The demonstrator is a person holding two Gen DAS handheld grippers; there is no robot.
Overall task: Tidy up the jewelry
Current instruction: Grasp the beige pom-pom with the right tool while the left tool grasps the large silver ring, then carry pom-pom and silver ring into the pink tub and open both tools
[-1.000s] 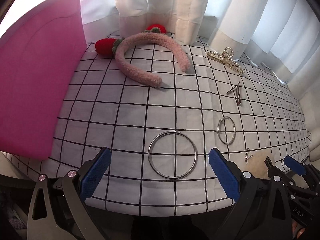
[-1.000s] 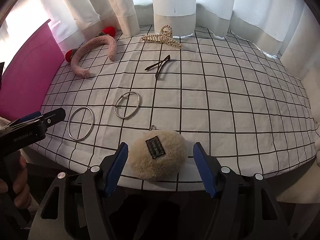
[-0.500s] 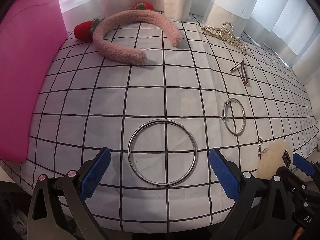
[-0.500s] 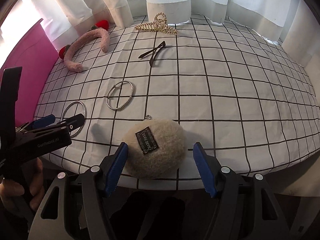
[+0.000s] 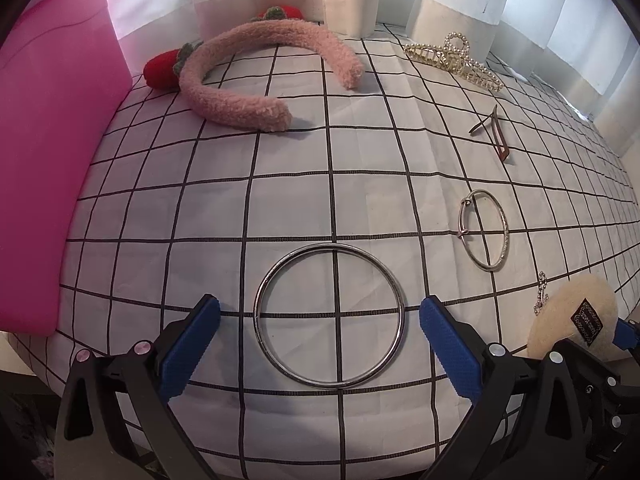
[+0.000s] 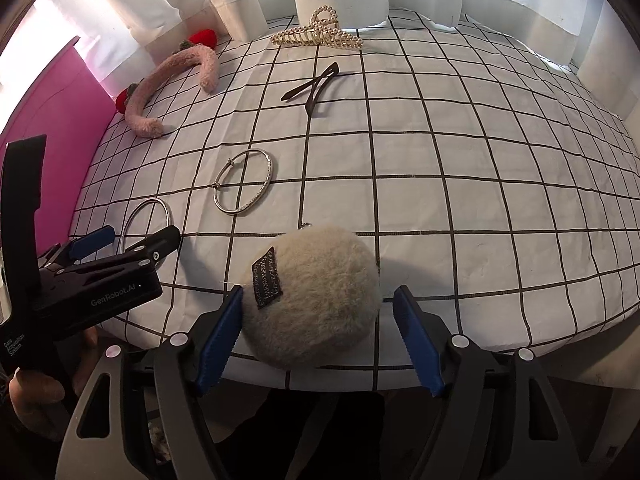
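A large plain silver bangle [image 5: 329, 315] lies on the checked cloth between the open fingers of my left gripper [image 5: 320, 344], which is low over it; it also shows in the right wrist view [image 6: 145, 220]. A smaller clasped silver bangle [image 5: 485, 234] [image 6: 243, 186] lies to its right. A cream fluffy pom-pom charm [image 6: 310, 296] [image 5: 572, 322] with a dark label and short chain sits between the open fingers of my right gripper [image 6: 318, 330]; its left side lies against the left fingertip, the right fingertip stands apart. The left gripper [image 6: 120, 246] appears at left in the right wrist view.
A pink fluffy headband [image 5: 260, 76] [image 6: 168, 80] with red strawberries lies at the back left. A pearl claw clip [image 5: 454, 60] [image 6: 318, 34] and a dark hairpin [image 5: 494, 130] [image 6: 314, 82] lie farther back. A pink box [image 5: 52, 160] stands at left. White curtains hang behind.
Both grippers have moved forward and lower over the table. The large bangle now lies between the left fingers, and the pom-pom sits deeper between the right fingers.
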